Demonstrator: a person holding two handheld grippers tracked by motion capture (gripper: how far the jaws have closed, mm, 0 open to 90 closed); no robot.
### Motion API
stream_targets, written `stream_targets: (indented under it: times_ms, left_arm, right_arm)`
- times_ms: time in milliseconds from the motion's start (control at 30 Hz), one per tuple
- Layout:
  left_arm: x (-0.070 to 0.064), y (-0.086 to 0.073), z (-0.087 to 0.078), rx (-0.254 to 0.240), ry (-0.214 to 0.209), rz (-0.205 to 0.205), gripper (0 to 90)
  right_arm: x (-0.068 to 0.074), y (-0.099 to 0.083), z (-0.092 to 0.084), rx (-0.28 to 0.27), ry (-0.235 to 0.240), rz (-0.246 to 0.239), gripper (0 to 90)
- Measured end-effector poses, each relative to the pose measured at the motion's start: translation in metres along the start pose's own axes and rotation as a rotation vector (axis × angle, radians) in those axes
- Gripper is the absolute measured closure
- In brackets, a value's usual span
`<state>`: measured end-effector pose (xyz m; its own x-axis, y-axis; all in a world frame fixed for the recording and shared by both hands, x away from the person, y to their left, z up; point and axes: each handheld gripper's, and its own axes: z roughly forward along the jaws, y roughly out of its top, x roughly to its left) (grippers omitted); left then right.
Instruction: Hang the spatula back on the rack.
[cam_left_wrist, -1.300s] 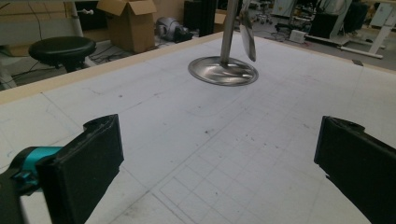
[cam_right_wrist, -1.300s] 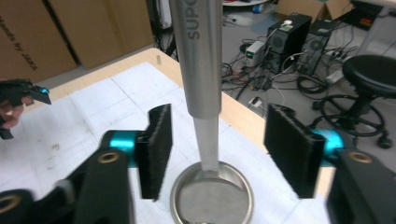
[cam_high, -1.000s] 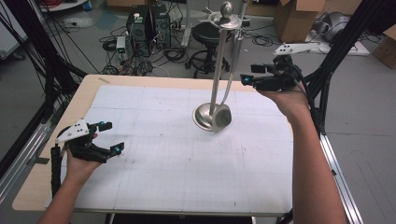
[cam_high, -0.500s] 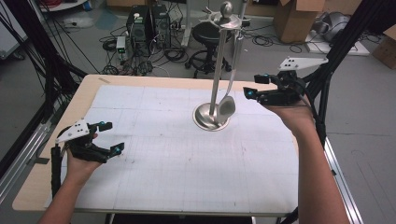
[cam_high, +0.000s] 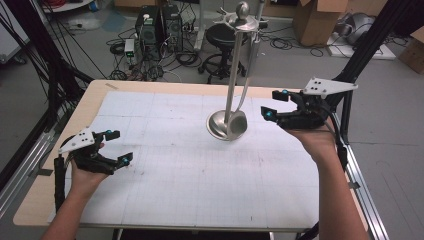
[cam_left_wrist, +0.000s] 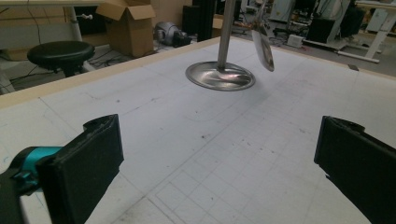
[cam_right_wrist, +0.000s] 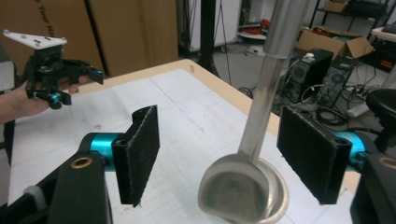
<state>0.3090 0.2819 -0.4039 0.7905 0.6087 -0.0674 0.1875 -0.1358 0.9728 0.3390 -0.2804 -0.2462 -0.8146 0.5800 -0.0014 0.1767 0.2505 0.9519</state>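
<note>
— Near the table's far middle we see the ladle (cam_high: 239, 122) hanging on its stand (cam_high: 235, 70), bowl just above the base.

— Since a second ago, our right gripper (cam_high: 272, 104) has come closer; its jaws have been opening, the handle between them, untouched.

— Our left gripper (cam_high: 116, 147) stayed put, released.

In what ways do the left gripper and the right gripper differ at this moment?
The left gripper sits low over the near left part of the table, far from the ladle; the right gripper is raised at the right, beside the ladle. Nothing lies between the left gripper's jaws, while the right gripper's jaws, which have just been opening, stand on either side of the ladle's handle without touching it. Both are open.
</note>
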Motion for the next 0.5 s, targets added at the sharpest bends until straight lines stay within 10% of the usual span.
stream_targets:
  times_ms: [500]
  left_arm:
    - [0.0, 0.0, 0.0, 0.003, -0.003, 0.0, 1.7]
  right_arm:
    - [0.013, -0.079, -0.003, -0.092, -0.007, 0.099, 21.4]
